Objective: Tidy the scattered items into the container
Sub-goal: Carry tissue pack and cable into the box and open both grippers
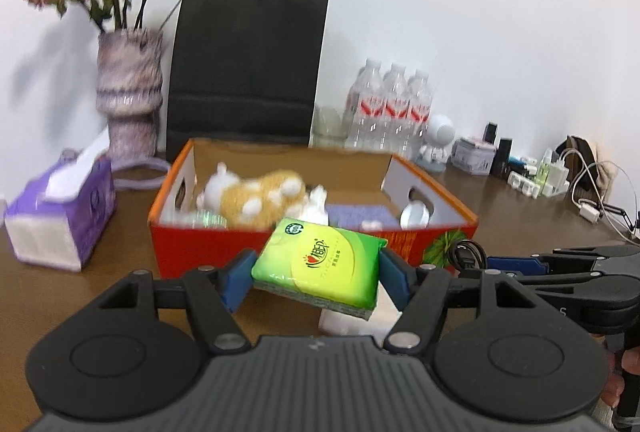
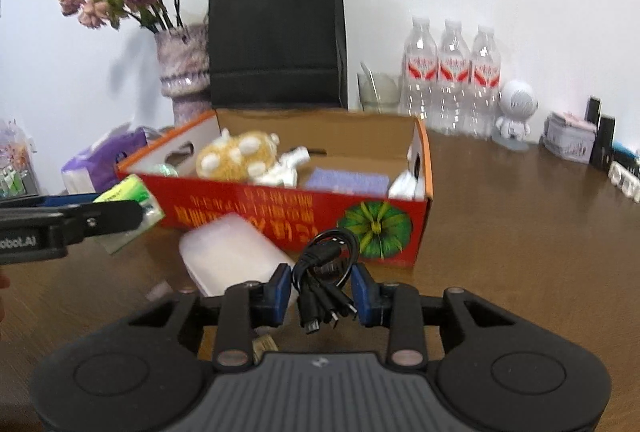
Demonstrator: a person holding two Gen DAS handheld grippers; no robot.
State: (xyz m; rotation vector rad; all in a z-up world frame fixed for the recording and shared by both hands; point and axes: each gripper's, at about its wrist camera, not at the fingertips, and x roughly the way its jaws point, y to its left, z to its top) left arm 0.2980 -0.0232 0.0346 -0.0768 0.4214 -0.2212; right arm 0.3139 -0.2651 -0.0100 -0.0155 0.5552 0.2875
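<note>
The green tissue pack (image 1: 320, 264) is held tight between the pads of the left gripper (image 1: 316, 272), just in front of the red box (image 1: 208, 244). A bundled black cable (image 2: 324, 272) is pinched in the narrow right gripper (image 2: 322, 292), near the box front. The cable ends hang loose, so they could be caught on the box wall. The white case (image 2: 232, 256) on the table is shown clearly only in the right view.
</note>
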